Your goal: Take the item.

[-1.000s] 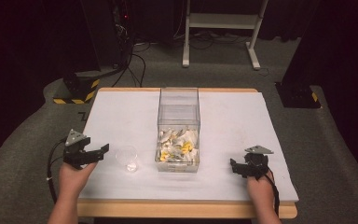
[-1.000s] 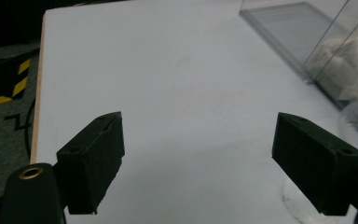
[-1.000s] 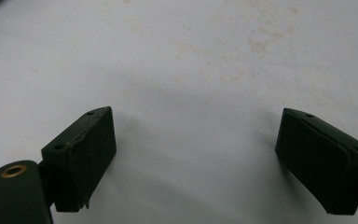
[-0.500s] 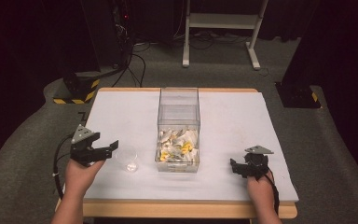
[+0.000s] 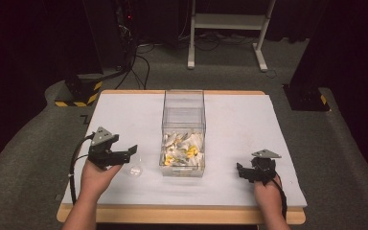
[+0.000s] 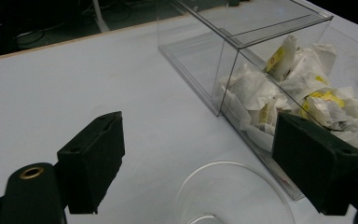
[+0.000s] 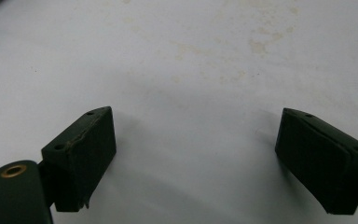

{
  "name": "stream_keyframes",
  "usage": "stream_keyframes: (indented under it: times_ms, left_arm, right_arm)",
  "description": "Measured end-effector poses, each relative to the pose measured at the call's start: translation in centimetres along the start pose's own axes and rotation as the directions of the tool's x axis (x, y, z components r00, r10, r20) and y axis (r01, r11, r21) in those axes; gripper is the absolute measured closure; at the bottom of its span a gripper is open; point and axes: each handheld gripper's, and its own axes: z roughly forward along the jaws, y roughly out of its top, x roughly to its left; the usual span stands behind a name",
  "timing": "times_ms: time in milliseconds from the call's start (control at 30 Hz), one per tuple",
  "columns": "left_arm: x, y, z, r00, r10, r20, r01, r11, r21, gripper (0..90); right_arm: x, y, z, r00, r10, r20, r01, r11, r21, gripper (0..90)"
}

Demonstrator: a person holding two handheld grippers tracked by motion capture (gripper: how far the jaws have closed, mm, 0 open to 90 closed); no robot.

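From where I stand, the left gripper point(image 5: 124, 154) has its two black jaws spread wide and hangs just over a small clear plastic cup point(image 5: 135, 168), which stands upright on the white table top point(image 5: 239, 122) just to the left of the tall clear plastic box point(image 5: 183, 132). In the left gripper view the cup's rim point(image 6: 235, 191) sits low between the jaws, a little nearer the jaw on the box side, and neither pad touches it yet. The box holds a heap of crumpled white and yellow paper packets point(image 5: 182, 149) at its near end. The right gripper point(image 5: 243, 171) rests low by the table's right front corner, jaws also wide apart with nothing between them but stained table surface. My worry is the cup: it looks thin and light, so a hard squeeze could buckle its wall or make it spring out sideways, and an off-centre close could tip it or push it against the box. The jaw on the box side also has little room, so I judge it could catch the box wall and shove the box along. The cup is so transparent that its edge is hard to judge, which makes a missed grip likely.
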Motion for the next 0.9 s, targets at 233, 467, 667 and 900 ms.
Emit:
stream_keyframes:
  times_ms: [233, 467, 667, 900]
  left_arm:
    - [-1.3, 0.6, 0.8, 0.9994, 0.024, 0.023, -0.024, 0.9997, -0.006, 16.4]
    - [-2.4, 1.1, 1.5, 0.9981, 0.026, 0.055, -0.026, 0.9996, -0.010, 16.2]
    - [-3.4, 1.6, 2.2, 0.9959, 0.045, 0.078, -0.044, 0.9990, -0.007, 16.2]
    - [-4.4, 2.0, 2.8, 0.9935, 0.060, 0.096, -0.060, 0.9982, -0.003, 16.2]
  right_arm:
    - [0.0, 0.0, 0.0, 1.0000, 0.000, 0.000, 0.000, 1.000, 0.000, 11.9]
    - [0.0, 0.0, 0.0, 1.0000, -0.001, 0.000, 0.001, 1.000, 0.000, 11.9]
    - [0.0, 0.0, 0.0, 1.0000, -0.001, 0.000, 0.001, 1.000, 0.000, 11.9]
    - [0.0, 0.0, 0.0, 1.0000, -0.001, 0.001, 0.001, 1.000, 0.000, 11.9]
